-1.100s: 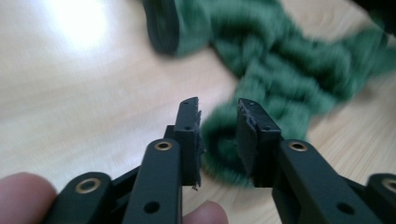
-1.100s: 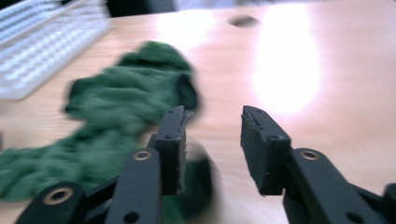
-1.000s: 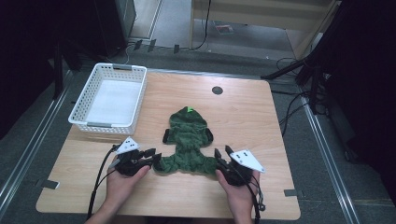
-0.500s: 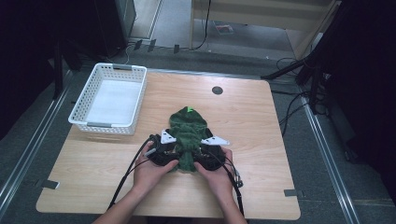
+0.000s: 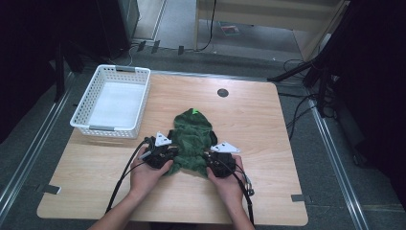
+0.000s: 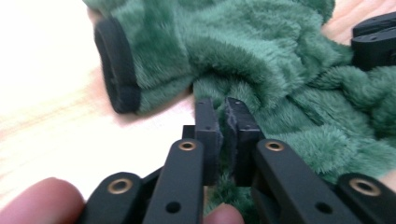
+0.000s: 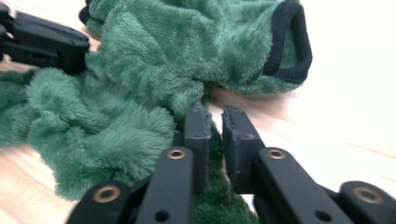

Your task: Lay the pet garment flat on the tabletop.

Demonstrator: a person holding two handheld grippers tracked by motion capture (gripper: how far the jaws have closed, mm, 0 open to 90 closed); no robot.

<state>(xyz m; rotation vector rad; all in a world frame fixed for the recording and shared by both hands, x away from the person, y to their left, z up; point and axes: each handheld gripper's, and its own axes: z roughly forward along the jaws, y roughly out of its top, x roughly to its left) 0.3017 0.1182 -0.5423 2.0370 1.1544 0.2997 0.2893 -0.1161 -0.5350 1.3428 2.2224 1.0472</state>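
A green fleece garment (image 5: pixel 191 136) with black cuffs lies bunched on the wooden table (image 5: pixel 268 124). My left gripper (image 5: pixel 165 154) is at its lower left side and my right gripper (image 5: pixel 215 160) at its lower right. In the left gripper view, the jaws (image 6: pixel 223 109) have just been closing and pinch a fold of the green fleece (image 6: pixel 243 42) beside a black cuff (image 6: pixel 116 70). In the right gripper view, the jaws (image 7: pixel 215 119) have also just been closing, with fleece (image 7: pixel 177 46) caught between them below the other cuff (image 7: pixel 292 42). The left gripper (image 7: pixel 42 39) shows beyond.
A white plastic basket (image 5: pixel 109 128) stands at the table's back left. A small black round hole (image 5: pixel 222 92) sits near the far edge. Cables trail from both grippers toward the front edge. Dark equipment and cables surround the table on the floor.
Both grippers moved in from the garment's spread lower corners toward its middle. The lower part of the garment is now bunched narrower between them, and both pairs of jaws have narrowed onto fleece.
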